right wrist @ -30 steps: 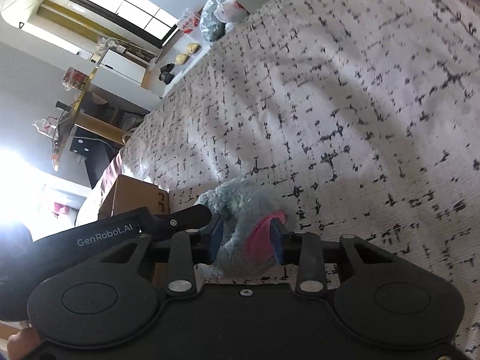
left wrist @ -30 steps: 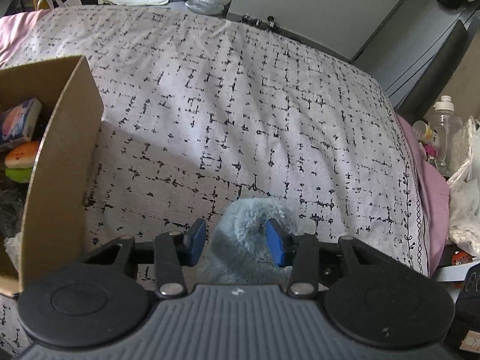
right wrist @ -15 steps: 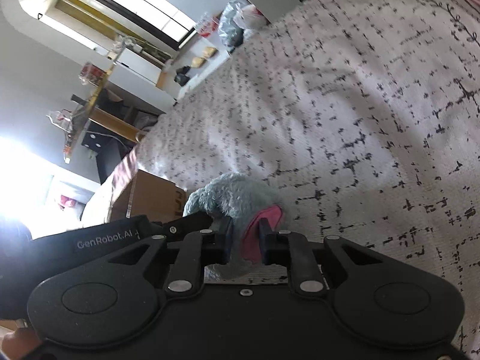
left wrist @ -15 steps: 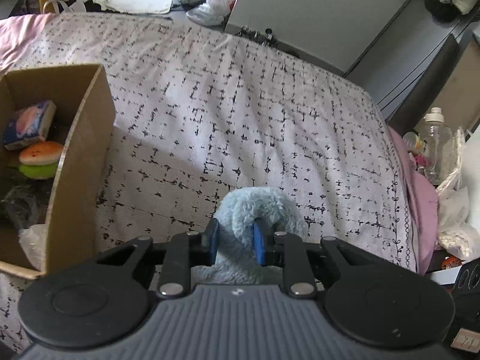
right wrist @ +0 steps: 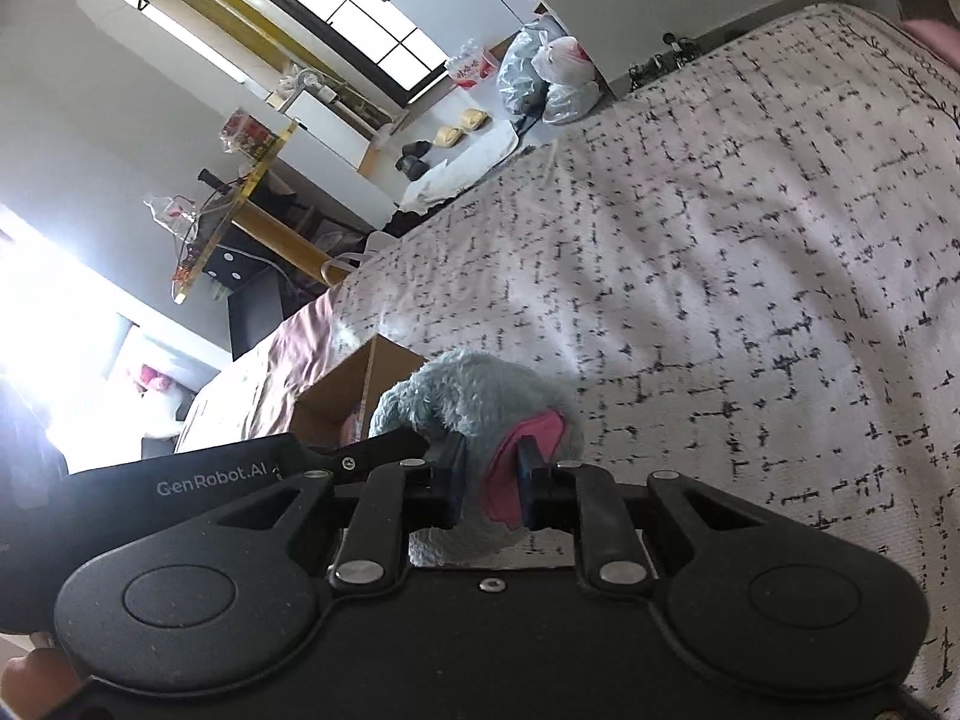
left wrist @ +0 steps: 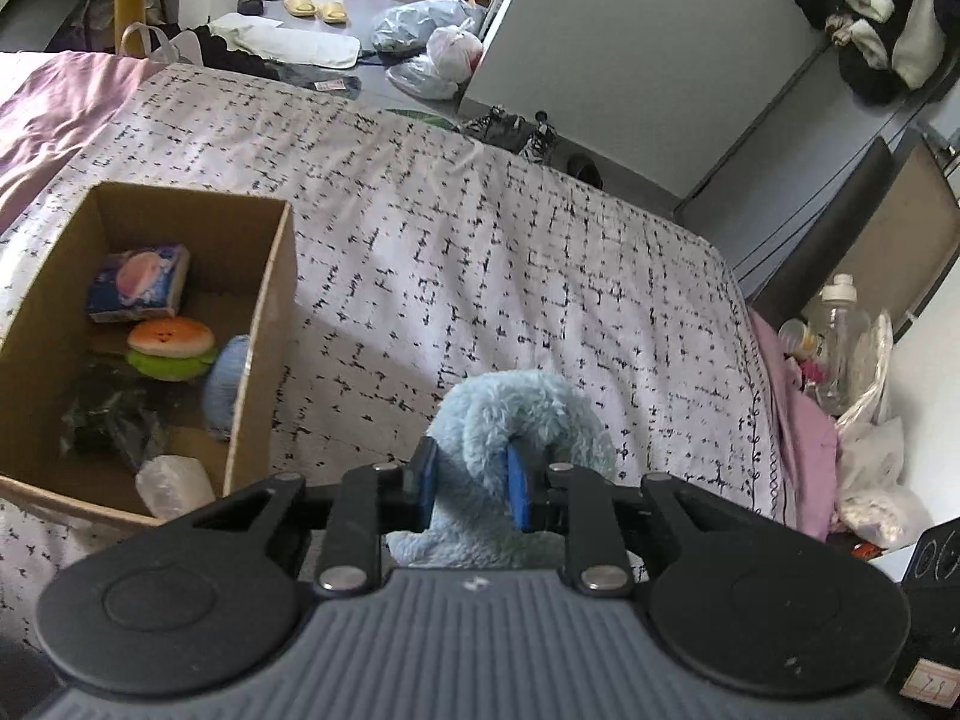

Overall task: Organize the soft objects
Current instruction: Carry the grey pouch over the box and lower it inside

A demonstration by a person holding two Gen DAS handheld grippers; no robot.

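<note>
You are gripping one blue plush toy (left wrist: 516,420) with both tools at once. Your left gripper (left wrist: 471,483) is clenching a fold of the toy's pale blue fur between its blue pads (left wrist: 516,489), and the fluffy body is bulging just ahead of the fingertips. Your right gripper (right wrist: 489,480) is squeezing the same toy at its pink patch (right wrist: 522,468), with grey-blue fur rising just ahead of its jaws, which are standing almost together on the cloth. Both sets of jaws have just been closing, with the plush between them.

Ahead of your left tool and off to its left, a cardboard box (left wrist: 264,324) is sitting on the patterned bedspread (left wrist: 510,252). Inside the box a burger toy (left wrist: 171,348) is lying beside a tissue pack (left wrist: 141,285), with a blue round thing (left wrist: 225,384) against the box's near wall. From your right tool, the left tool's black body (right wrist: 210,471) is showing just to the left, touching the toy, and the box is lying just behind it.
</note>
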